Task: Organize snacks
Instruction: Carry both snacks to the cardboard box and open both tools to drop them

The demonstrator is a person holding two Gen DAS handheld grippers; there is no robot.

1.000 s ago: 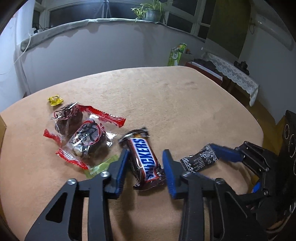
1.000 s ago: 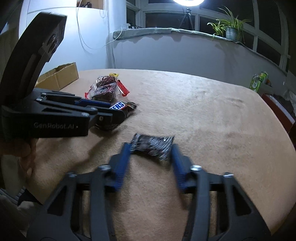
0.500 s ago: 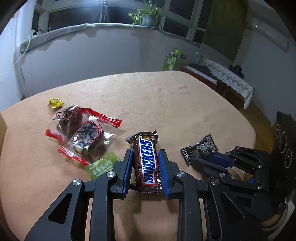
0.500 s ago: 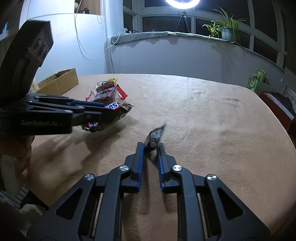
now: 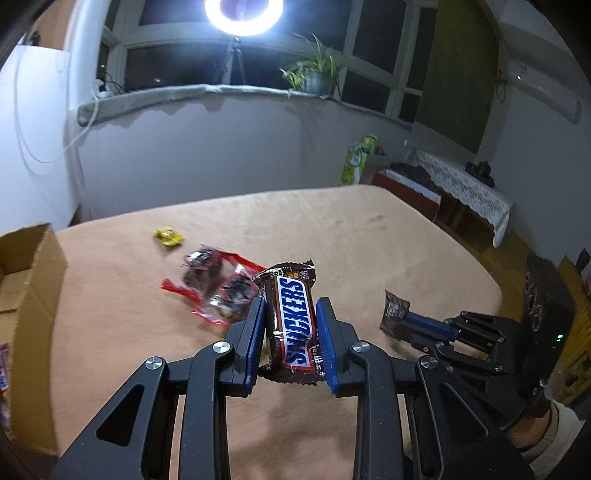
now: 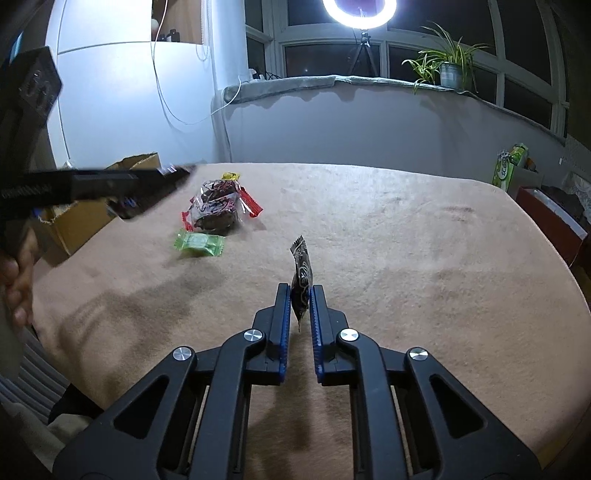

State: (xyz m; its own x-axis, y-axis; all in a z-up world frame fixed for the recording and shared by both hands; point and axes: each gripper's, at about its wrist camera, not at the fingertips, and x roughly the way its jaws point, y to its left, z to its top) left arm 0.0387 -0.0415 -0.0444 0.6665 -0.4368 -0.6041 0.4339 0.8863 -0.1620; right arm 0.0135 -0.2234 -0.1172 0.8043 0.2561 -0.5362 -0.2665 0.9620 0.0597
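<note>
Dim room with a ring light (image 5: 243, 14) glaring at the far window, a potted plant (image 5: 312, 75) on the sill; tan cloth-covered table (image 6: 406, 236) filling the near ground. Left gripper (image 5: 291, 341) clamped on a Snickers bar (image 5: 293, 325), blue pads pressed against both long sides, bar pointing away and, by the look of it, clear of the cloth. Right gripper (image 6: 300, 308) pressed together on a small dark snack packet (image 6: 302, 278), wrapper pinched edge-on and standing upright between the pads, its lower corner hanging just above the table. Left on the cloth, toward the far left: two clear red-ended wrapped cakes (image 6: 216, 206) touching one another, a green packet (image 6: 199, 245) just near of them, a yellow candy (image 5: 168, 236) farther off. Open cardboard box (image 5: 26, 280) at the left edge of the table, some wrapped items dimly visible inside. Judged to be the carry step, both pickups made and neither item delivered. Next move probably a swing of the Snickers bar leftward over the box rim, then a release only once well inside; same afterwards for the dark packet, held by a thin margin and likely to slip if jerked. Worth keeping both tools apart on the way, since close together at the near right.
</note>
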